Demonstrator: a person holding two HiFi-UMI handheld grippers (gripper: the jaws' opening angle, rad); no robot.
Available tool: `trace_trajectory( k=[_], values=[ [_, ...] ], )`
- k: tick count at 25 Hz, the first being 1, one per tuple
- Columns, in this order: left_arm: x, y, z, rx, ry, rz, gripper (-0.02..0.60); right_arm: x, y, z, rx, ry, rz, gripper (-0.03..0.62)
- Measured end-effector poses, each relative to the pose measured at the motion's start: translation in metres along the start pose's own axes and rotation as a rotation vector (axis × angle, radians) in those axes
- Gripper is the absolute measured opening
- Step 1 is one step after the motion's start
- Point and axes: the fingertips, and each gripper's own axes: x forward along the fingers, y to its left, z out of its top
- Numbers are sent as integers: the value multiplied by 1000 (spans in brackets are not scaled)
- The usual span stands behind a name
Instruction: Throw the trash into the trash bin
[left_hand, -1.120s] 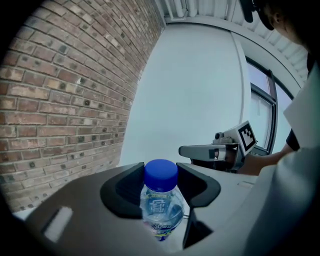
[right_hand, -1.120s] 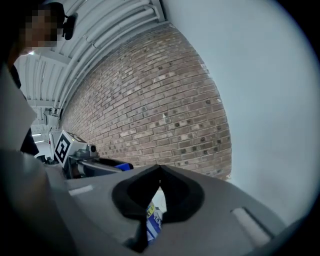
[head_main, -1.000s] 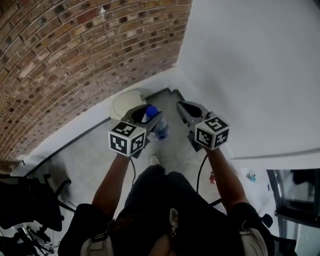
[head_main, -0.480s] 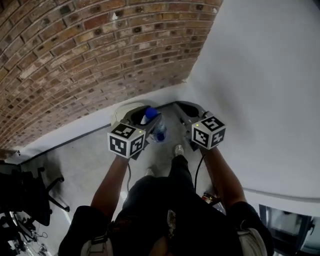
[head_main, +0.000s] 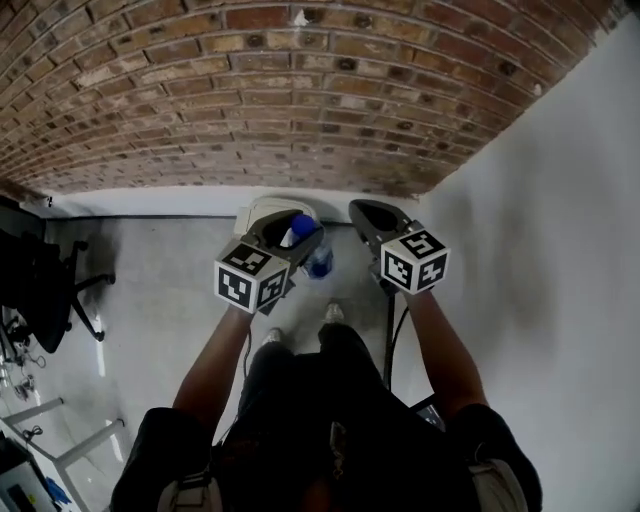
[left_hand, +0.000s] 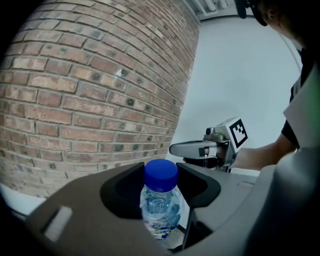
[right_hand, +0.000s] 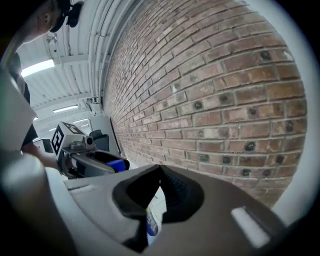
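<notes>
A clear plastic bottle (head_main: 318, 260) with a blue cap (left_hand: 161, 175) stands upright between the jaws of my left gripper (head_main: 298, 232), which is shut on its neck and shoulder. The bottle (left_hand: 160, 212) carries a blue label. A cream round-lidded trash bin (head_main: 258, 212) stands at the foot of the brick wall, just beyond and partly under the left gripper. My right gripper (head_main: 366, 210) hovers to the right of the bin, its tips together (right_hand: 160, 169). A white and blue sliver shows through the slit behind the tips; what it is I cannot tell.
A brick wall (head_main: 300, 90) runs across ahead and meets a white wall (head_main: 540, 200) on the right, forming a corner. A black office chair (head_main: 40, 290) stands at the left. The person's shoes (head_main: 333, 313) are on the grey floor just behind the grippers.
The person has stepped toward the brick wall and turned left. Both grippers moved forward with the bottle still held, and the bin now lies right under the left gripper's tips.
</notes>
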Motion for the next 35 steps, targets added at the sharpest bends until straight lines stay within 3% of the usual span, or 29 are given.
trace_trajectory(
  k=[4,10,15,22,26,35],
  values=[
    [5,23,-22,-74,28,146,206,33,-20,-22,-13,45,86,3],
    [18,61,-81,-176,77,266,206,79,-48,-87,15,147,132,3],
    [35,97,-140,-221,93,275,206,119,-65,-160,-13,265,117,3],
    [63,126,-227,-247,159,229,206,172,-82,-276,33,373,72,3],
    [70,140,-259,-253,132,236,206,200,-100,-337,49,428,48,3],
    [88,158,-326,-318,196,234,206,258,-134,-419,71,480,-8,3]
  ],
)
